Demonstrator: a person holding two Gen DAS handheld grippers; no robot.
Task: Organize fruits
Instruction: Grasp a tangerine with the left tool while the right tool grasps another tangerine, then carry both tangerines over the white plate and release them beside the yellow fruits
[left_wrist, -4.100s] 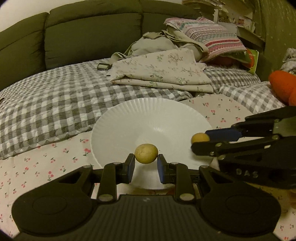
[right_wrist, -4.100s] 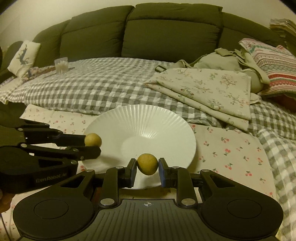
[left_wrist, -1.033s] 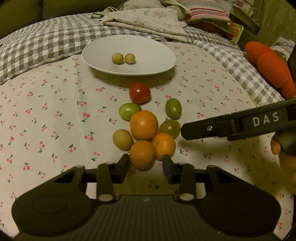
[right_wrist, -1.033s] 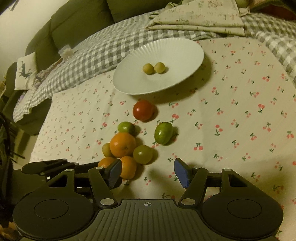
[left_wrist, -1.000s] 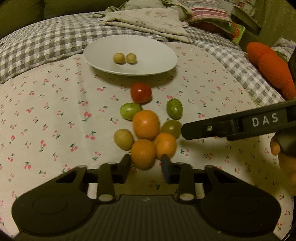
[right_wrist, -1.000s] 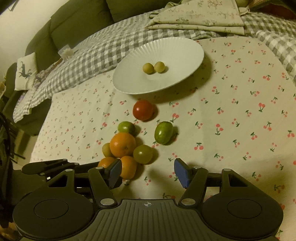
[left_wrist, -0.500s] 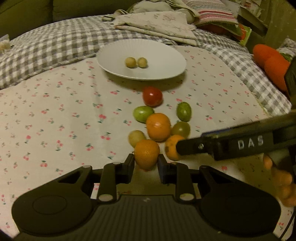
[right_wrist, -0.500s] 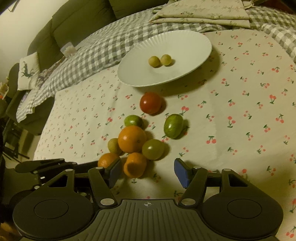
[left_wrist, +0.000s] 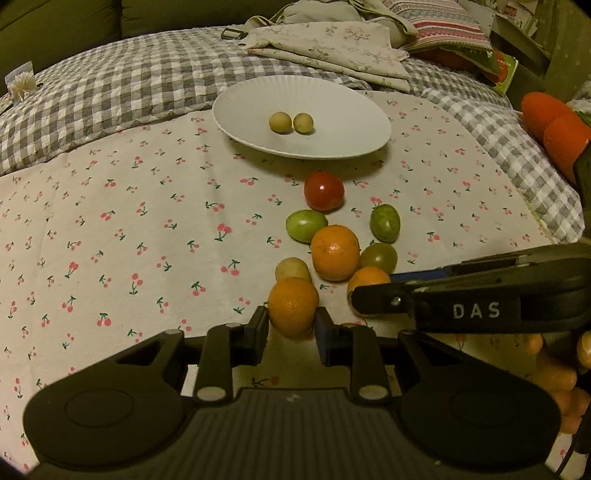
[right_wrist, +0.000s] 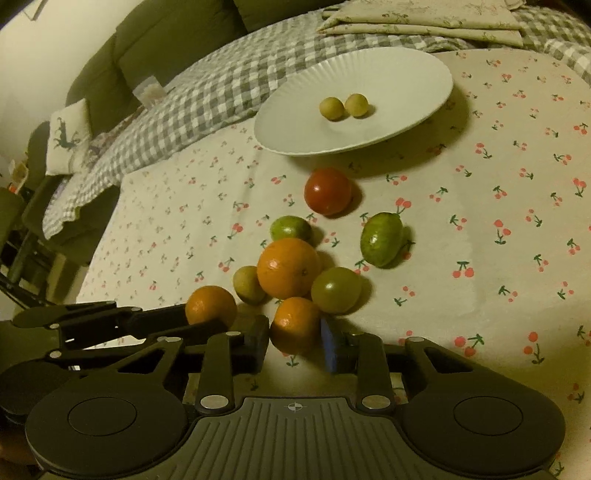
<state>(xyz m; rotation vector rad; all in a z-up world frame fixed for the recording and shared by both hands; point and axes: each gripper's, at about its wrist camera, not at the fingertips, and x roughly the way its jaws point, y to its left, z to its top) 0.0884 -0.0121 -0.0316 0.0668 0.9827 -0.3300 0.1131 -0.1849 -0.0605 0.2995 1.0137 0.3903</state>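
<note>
My left gripper (left_wrist: 290, 328) is shut on a small orange (left_wrist: 293, 312), lifted slightly off the cherry-print cloth; it also shows in the right wrist view (right_wrist: 210, 305). My right gripper (right_wrist: 293, 341) is shut on another small orange (right_wrist: 295, 324); this orange also shows in the left wrist view (left_wrist: 367, 282). A large orange (right_wrist: 288, 267), a red tomato (right_wrist: 327, 191), several green fruits and one yellowish fruit (right_wrist: 249, 285) lie on the cloth. A white plate (right_wrist: 406, 85) farther back holds two small yellow fruits (right_wrist: 343, 106).
The cherry-print cloth (left_wrist: 110, 240) lies over a grey checked blanket (left_wrist: 110, 92). Folded linens (left_wrist: 332, 51) and a striped pillow (left_wrist: 439, 26) lie behind the plate. An orange plush carrot (left_wrist: 554, 125) is at the right. A dark sofa back (right_wrist: 166, 40) runs along the rear.
Both grippers came down from the plate to the fruit pile. The left jaws closed on one small orange and raised it; the right jaws narrowed from wide open onto another.
</note>
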